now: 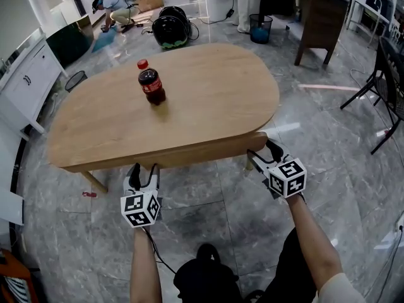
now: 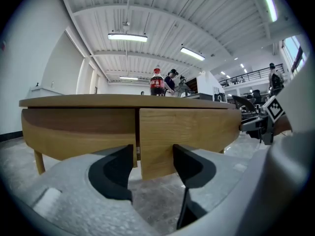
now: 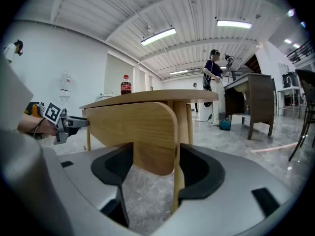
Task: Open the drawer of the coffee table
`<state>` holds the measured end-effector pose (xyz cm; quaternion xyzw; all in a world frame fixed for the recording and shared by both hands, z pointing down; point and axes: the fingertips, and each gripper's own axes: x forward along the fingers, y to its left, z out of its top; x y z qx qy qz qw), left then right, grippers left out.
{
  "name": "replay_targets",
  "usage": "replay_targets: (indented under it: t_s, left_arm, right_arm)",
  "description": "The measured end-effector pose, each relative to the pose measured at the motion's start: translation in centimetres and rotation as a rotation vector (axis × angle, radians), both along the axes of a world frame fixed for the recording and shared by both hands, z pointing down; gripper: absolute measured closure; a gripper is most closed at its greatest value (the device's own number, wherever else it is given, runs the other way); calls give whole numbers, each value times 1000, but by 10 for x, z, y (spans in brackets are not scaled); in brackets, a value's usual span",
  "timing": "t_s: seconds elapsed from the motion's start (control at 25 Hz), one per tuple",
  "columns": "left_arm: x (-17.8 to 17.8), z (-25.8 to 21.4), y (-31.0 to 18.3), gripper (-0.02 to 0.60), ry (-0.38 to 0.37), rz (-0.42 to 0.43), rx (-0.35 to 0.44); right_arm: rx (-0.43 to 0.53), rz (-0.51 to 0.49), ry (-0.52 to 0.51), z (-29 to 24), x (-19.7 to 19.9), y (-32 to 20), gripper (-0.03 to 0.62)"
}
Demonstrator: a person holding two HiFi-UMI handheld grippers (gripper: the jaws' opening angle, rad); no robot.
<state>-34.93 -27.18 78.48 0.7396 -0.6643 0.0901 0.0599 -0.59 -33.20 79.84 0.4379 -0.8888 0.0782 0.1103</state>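
An oval wooden coffee table point(image 1: 202, 100) carries a cola bottle point(image 1: 151, 84). Its drawer front point(image 1: 208, 149) runs along the near edge. My left gripper point(image 1: 144, 171) is open at the drawer front's left end. In the left gripper view that panel point(image 2: 187, 127) shows its left edge between the spread jaws of the left gripper point(image 2: 152, 166), and it seems to stand slightly forward of the apron beside it. My right gripper point(image 1: 262, 153) is open at the rounded right end. In the right gripper view the drawer front point(image 3: 133, 127) lies between the jaws of the right gripper point(image 3: 156, 168), untouched.
A table leg point(image 3: 178, 132) stands just behind the drawer's right end. A white cabinet point(image 1: 28, 81) is at the left, black bags point(image 1: 170, 27) and a blue bin point(image 1: 260, 29) beyond the table, a dark desk point(image 1: 322, 17) and chair legs point(image 1: 385, 87) at the right. A person point(image 3: 214, 87) stands far off.
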Motion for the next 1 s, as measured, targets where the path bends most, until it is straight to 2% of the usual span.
replay_targets:
  t_s: [0.2,0.44,0.6,0.8,1.0]
  left_arm:
    - [3,0,-1,336,8,92,-3]
    - [4,-1,-4,336,3,173,-19]
    - [9,-2,-3,336,16,179,-19]
    - [9,-2,-6,336,42,132,-17]
    - [14,-1,5,336,48,131,-16]
  right_arm:
    - [-4,-54,21,-1,-3,0,303]
    - [-4,-42,17,1,-4,-3,303]
    - [-3,-17,10,2,-3,-4,303]
    - [0,-29,27,1,-6,-5,303]
    - [-14,-20,-19,1,-2,3,303]
